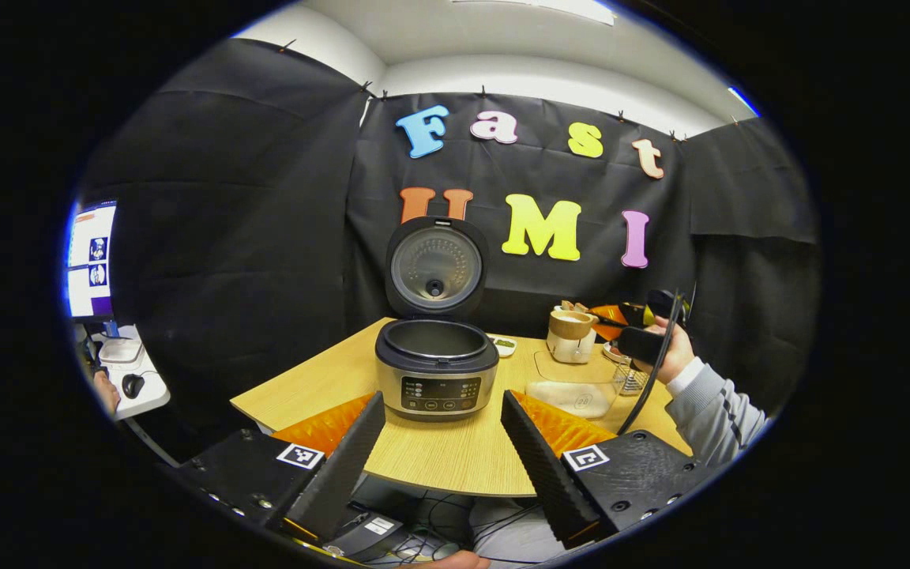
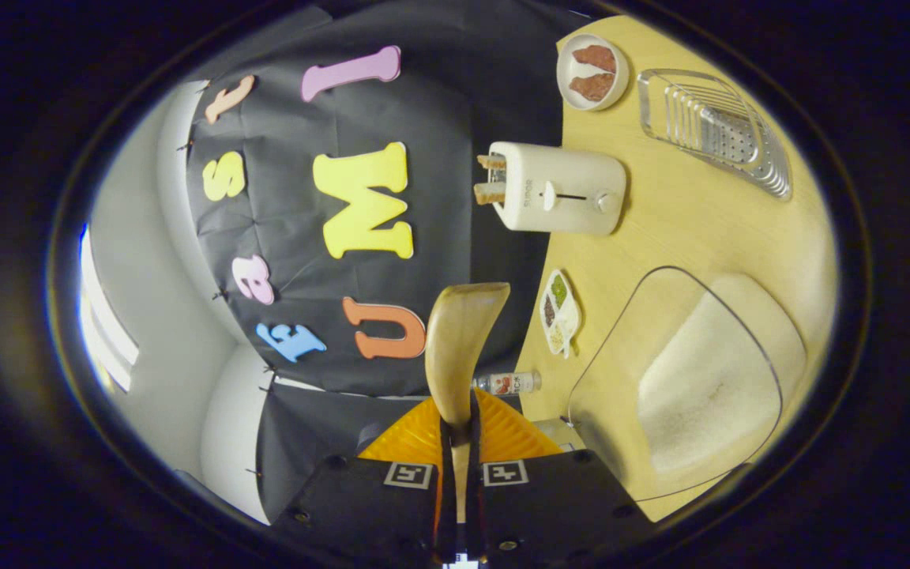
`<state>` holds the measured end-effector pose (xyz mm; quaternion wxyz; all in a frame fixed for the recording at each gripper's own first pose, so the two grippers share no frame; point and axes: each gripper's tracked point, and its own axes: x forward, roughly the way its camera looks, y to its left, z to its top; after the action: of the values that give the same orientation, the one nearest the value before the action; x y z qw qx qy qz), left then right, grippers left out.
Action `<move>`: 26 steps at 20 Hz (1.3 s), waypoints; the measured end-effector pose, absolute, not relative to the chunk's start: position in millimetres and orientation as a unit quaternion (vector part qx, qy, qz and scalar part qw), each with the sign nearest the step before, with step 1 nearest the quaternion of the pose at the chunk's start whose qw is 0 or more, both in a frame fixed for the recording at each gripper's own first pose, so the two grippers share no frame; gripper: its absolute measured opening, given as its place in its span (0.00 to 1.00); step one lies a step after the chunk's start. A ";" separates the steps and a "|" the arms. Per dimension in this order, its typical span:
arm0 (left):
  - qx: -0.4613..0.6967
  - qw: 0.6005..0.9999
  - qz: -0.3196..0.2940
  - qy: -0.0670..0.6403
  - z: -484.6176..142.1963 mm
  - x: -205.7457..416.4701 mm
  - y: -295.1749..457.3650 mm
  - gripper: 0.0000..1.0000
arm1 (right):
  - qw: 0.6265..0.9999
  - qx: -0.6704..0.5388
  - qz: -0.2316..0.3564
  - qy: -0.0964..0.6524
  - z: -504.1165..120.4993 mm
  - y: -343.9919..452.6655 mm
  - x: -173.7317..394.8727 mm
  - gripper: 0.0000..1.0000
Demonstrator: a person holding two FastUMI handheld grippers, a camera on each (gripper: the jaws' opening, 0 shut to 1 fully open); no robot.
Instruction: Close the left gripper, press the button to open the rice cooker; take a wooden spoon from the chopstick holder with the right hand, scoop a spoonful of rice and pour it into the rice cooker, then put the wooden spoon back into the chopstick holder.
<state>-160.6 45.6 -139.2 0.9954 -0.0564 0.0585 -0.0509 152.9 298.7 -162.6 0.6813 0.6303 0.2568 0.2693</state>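
The toaster (image 2: pixel 562 190) carries a short brand word on its side, too small and turned to make out. The rice cooker (image 1: pixel 437 371) has a control panel (image 1: pixel 439 391) with tiny markings that cannot be read, and the small bottle (image 2: pixel 506 383) bears a label too blurred to read.

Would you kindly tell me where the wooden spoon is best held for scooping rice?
Grip the spoon by its narrow handle, from the handle end, as the right tongs do: the bowl then juts forward, free to dip into the rice.
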 end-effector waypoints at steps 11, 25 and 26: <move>-0.002 0.996 -0.046 0.074 -164.7 -174.9 67.4 0.94 | 0.811 0.445 0.303 0.227 -101.9 406.3 146.0 0.10; -0.042 0.995 -0.020 0.088 -188.7 -177.6 105.6 0.95 | 0.926 0.104 0.350 0.093 -116.7 523.3 125.6 0.10; -0.037 0.996 -0.018 0.084 -186.7 -179.4 107.6 0.95 | 0.929 0.081 0.353 0.075 -114.0 527.8 122.4 0.10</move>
<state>-179.4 107.6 -186.7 0.9956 -0.0367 0.0843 -0.0179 122.4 527.8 -114.0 0.9289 0.0814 0.0754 0.3533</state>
